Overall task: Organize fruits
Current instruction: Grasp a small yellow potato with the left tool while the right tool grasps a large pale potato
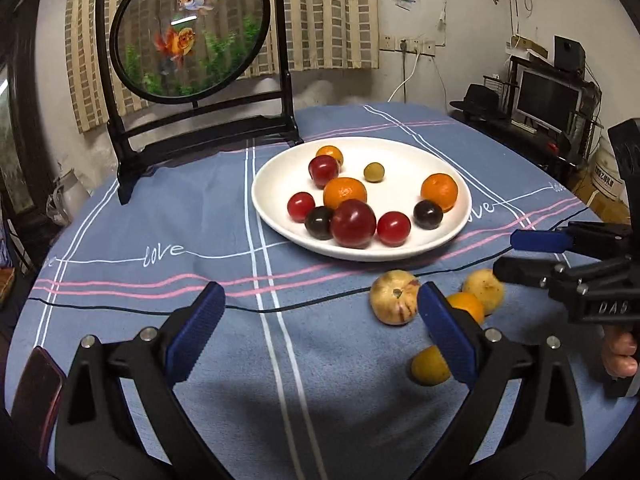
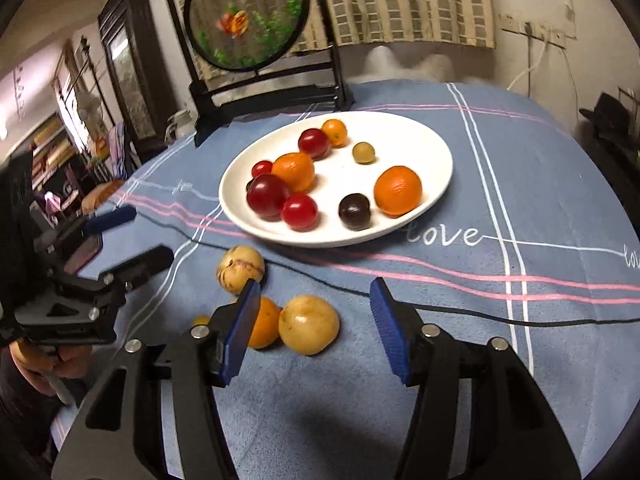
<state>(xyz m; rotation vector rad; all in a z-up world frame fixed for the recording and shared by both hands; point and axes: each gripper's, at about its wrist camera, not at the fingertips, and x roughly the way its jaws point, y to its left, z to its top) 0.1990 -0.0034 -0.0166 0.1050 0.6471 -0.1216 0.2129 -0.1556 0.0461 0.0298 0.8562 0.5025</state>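
A white plate on the blue tablecloth holds several red, dark and orange fruits and one small green one. In front of it on the cloth lie a pale striped fruit, a yellow round fruit, an orange and a small yellow fruit. My left gripper is open and empty, left of these loose fruits. My right gripper is open, its fingers straddling the yellow round fruit without touching it.
A black-framed round goldfish screen stands behind the plate. A dark phone lies at the table's left edge. A black cable crosses the cloth. Shelves, a monitor and a hat stand beyond the table.
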